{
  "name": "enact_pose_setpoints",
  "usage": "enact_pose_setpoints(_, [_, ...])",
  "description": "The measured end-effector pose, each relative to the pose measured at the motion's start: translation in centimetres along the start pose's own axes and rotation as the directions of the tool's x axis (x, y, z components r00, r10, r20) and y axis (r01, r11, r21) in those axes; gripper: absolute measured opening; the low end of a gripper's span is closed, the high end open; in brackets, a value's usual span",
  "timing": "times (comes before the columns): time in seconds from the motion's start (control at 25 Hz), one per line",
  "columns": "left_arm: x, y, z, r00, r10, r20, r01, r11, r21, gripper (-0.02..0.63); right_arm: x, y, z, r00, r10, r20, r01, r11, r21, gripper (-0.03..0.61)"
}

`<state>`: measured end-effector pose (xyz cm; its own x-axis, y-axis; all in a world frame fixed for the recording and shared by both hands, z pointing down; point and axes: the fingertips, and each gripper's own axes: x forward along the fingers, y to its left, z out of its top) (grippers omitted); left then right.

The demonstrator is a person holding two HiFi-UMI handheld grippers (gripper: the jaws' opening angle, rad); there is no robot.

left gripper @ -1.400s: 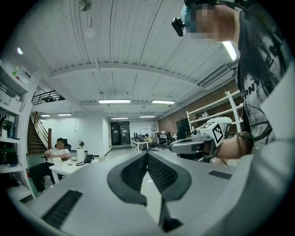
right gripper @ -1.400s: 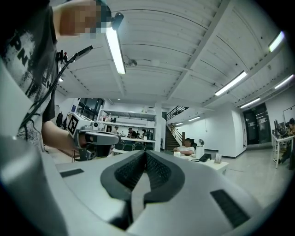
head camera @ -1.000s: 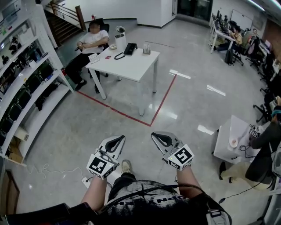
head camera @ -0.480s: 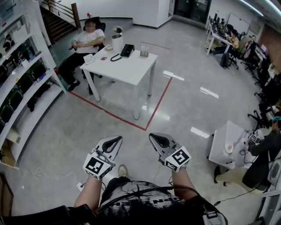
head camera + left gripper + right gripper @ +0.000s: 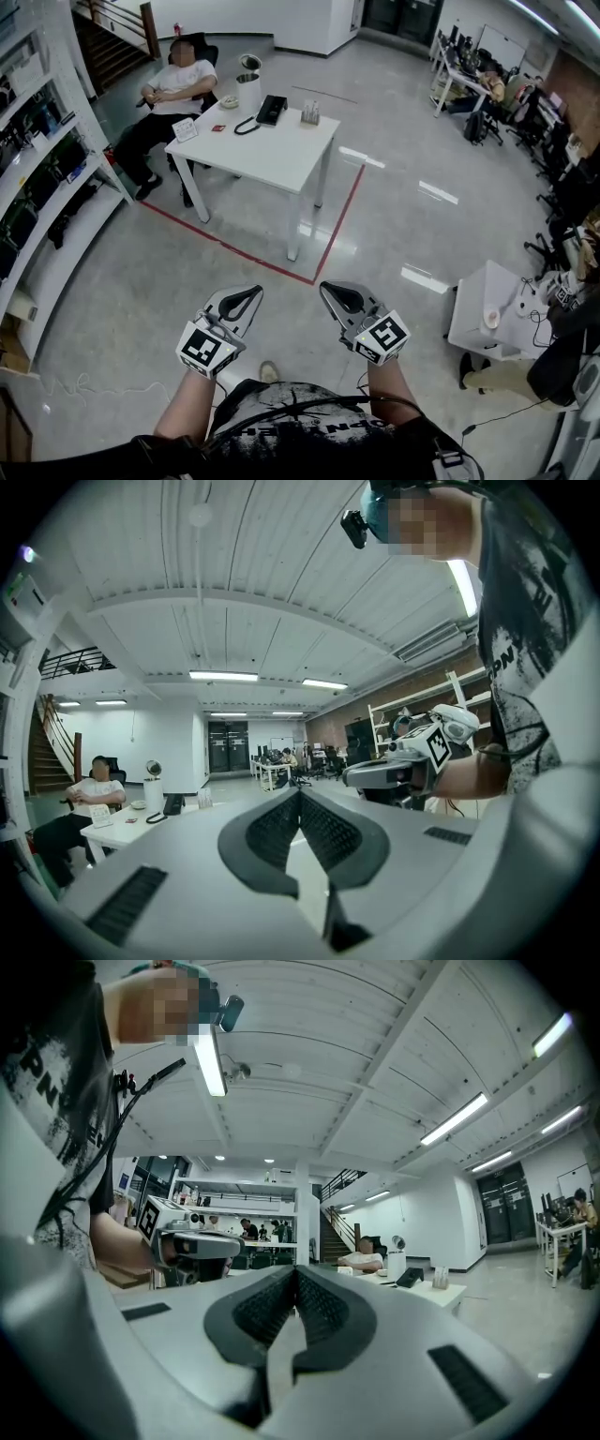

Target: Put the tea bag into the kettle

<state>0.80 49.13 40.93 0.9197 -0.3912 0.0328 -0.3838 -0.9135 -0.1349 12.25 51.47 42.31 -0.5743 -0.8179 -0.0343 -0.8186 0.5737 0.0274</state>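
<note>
A wide grey floor (image 5: 422, 234) is marked off by a red tape line (image 5: 337, 225). White shelving (image 5: 47, 187) runs down the left side. Inside the tape stands a white counter (image 5: 272, 155), with a seated person (image 5: 173, 89) at its far corner.

The left hand-held gripper (image 5: 253, 292) and right hand-held gripper (image 5: 327, 287) are held level and well short of the counter. Each has its jaws pressed together with nothing between them. Each marker cube bears a black-and-white square pattern.

The wearer's black T-shirt (image 5: 309, 431) has white lettering, too creased to read. The white kettle (image 5: 248, 91) stands at the counter's far end, lid up. A small card (image 5: 185, 129) nearby carries print too small to read. The tea bag cannot be picked out at this range.
</note>
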Motion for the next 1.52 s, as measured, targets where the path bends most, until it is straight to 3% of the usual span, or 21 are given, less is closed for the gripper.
enact_pose_setpoints(0.36, [-0.7, 6.9, -1.5, 1.0, -0.028, 0.011, 0.029, 0.999, -0.021, 0.012, 7.6, -0.4, 0.0, 1.0, -0.005, -0.017, 0.005, 1.0, -0.012, 0.01])
enact_pose_setpoints(0.88, [-4.7, 15.2, -3.7, 0.999, 0.047, 0.015, -0.046, 0.999, -0.028, 0.012, 16.7, 0.7, -0.7, 0.998, 0.063, -0.029, -0.065, 0.995, -0.073, 0.01])
enact_pose_setpoints(1.52, [-5.3, 18.5, -6.2, 0.994, 0.109, 0.0, -0.109, 0.988, -0.108, 0.012, 22.3, 0.6, -1.9, 0.984, 0.164, -0.069, -0.168, 0.984, -0.057, 0.011])
